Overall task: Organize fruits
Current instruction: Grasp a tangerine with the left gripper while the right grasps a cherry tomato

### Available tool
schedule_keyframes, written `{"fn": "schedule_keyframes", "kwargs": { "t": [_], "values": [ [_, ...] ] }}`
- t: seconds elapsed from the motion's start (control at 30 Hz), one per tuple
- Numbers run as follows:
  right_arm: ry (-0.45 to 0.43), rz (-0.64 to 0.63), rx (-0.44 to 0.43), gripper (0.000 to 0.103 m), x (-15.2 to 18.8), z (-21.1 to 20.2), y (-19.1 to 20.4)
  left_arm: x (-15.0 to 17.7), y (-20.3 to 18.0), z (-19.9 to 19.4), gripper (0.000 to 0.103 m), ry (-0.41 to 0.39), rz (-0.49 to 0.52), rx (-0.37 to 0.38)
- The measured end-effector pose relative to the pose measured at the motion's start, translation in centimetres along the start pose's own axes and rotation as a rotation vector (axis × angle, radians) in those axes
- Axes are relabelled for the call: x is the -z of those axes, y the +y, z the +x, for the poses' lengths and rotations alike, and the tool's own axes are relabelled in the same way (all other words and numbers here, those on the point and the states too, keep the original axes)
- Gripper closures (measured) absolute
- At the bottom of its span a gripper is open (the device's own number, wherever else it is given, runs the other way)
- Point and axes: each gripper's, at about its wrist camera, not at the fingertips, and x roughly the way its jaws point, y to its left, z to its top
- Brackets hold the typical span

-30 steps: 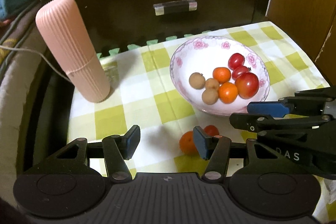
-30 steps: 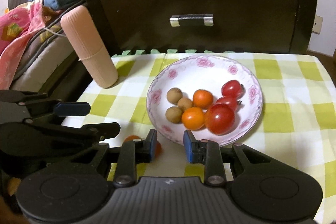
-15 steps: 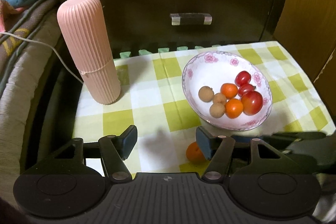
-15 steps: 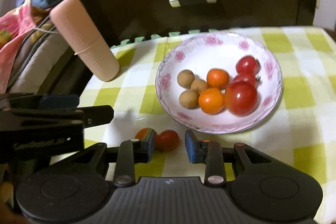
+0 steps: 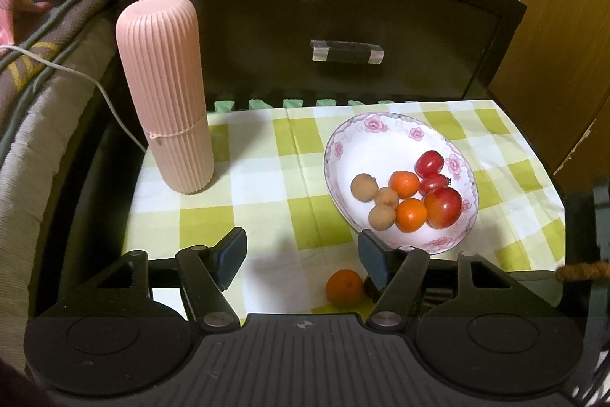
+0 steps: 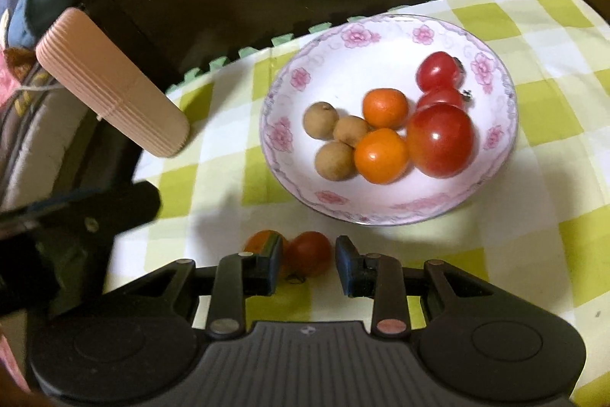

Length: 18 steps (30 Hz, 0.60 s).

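A flowered white bowl (image 5: 381, 119) (image 6: 381, 21) on the green-checked cloth holds red tomatoes, two small oranges and three brown longans. In front of it lie a small orange (image 5: 344, 287) (image 6: 263, 241) and a cherry tomato (image 6: 309, 252), side by side. My right gripper (image 6: 308, 243) is down at the cloth with its narrow jaws astride the tomato. The left pad is at the tomato's edge and a sliver of cloth shows at the right pad. My left gripper (image 5: 301, 239) hovers over the cloth left of the bowl, jaws opening and nothing between them, with the loose orange beside its right finger.
A tall pink ribbed cylinder (image 5: 164, 94) (image 6: 106, 82) stands at the cloth's back left. A dark drawer cabinet (image 5: 343, 25) walls off the back. Bedding and a white cable (image 5: 76, 75) lie to the left, and wooden furniture (image 5: 564, 63) stands to the right.
My right gripper has rolled and come down, so the cherry tomato now lies between its jaws. My left gripper has drawn back and up from the loose fruit, with its jaws wider.
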Motion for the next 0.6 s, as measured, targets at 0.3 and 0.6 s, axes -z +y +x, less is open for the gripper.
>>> {"fn": "schedule_keyframes", "kwargs": {
  "t": [0.3, 0.6],
  "values": [
    [0.030, -0.085, 0.051, 0.075, -0.3, 0.4, 1.5, -0.1, 0.3, -0.3, 0.031, -0.007, -0.018, 0.019],
    [0.036, -0.131, 0.067, 0.078, -0.3, 1.0, 1.5, 0.2, 0.1, 0.1, 0.031, 0.013, -0.009, 0.032]
  ]
}}
